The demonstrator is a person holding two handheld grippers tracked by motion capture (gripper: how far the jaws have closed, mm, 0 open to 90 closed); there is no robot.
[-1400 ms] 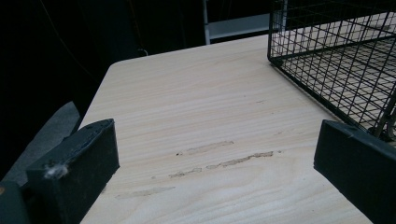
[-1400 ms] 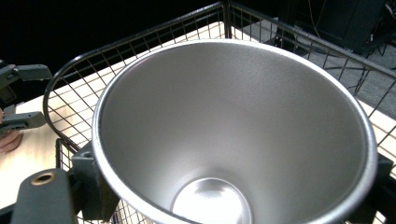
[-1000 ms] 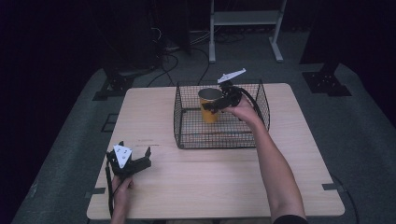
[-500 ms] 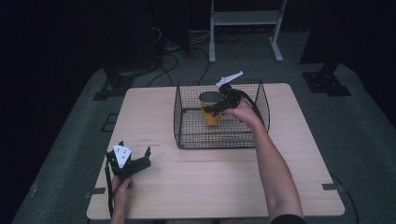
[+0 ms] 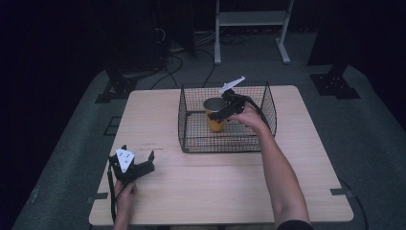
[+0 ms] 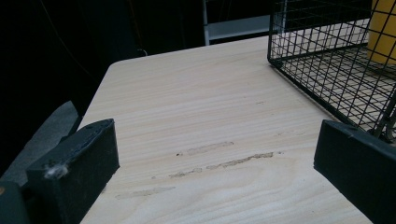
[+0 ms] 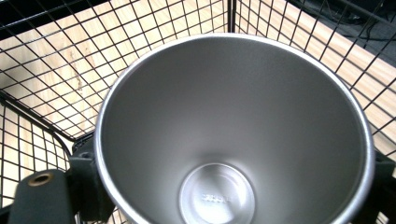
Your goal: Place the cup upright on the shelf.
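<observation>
While our right tongs reach into the wire basket from above, they clamp the cup by its sides, a jaw showing on either side of the rim in the right gripper view. We see the cup upright inside the basket, near its back, yellow outside and bare steel inside, and empty. The basket stands on the far half of the desk. Our left tongs rest low over the desk near its front left corner, well apart from the basket, with jaws spread wide and only bare wood between them.
</observation>
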